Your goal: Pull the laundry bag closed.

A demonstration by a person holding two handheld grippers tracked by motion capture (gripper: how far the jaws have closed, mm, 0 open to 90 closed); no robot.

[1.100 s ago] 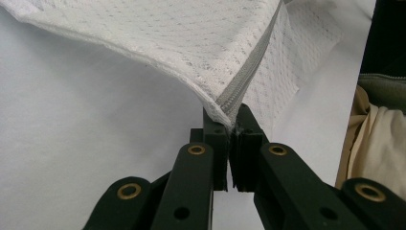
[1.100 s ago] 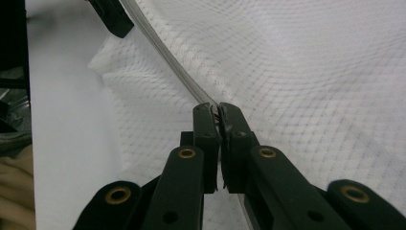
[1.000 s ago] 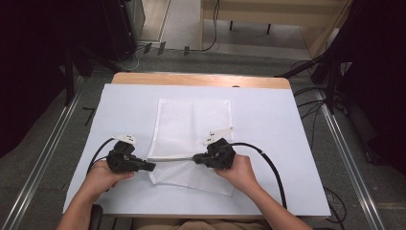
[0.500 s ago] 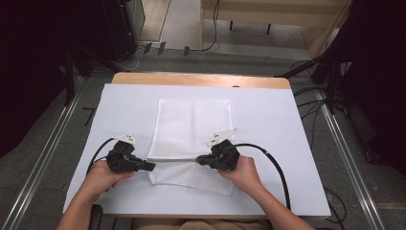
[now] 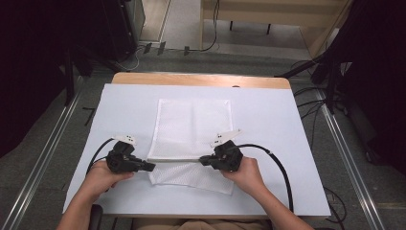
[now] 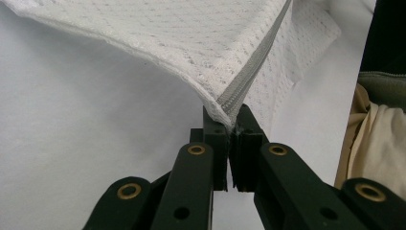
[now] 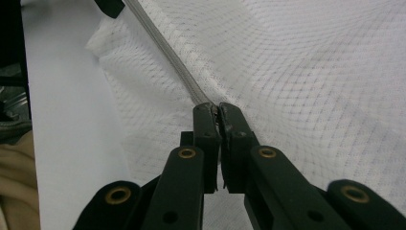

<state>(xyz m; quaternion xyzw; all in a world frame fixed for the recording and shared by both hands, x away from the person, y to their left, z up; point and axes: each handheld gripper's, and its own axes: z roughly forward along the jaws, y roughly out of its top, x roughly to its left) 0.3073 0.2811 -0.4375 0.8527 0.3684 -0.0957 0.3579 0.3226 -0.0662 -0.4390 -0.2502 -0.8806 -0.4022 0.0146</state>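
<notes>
Since a second ago, the right gripper [image 5: 205,161] has edged rightward, stretching the white mesh zippered laundry bag [image 5: 194,128] taut. Both it and the left gripper [image 5: 149,166] pinch the grey zipper [image 6: 249,76] edge tight.

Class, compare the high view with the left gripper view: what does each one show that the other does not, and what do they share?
High view alone: the whole white mesh bag on the white table cover, both hands, the right gripper and the floor beyond.

Left gripper view alone: close up, the jaws shut on the bag's corner at the grey zipper, and beige clothing at the edge.

Both: the left gripper, the bag and the cover.
</notes>
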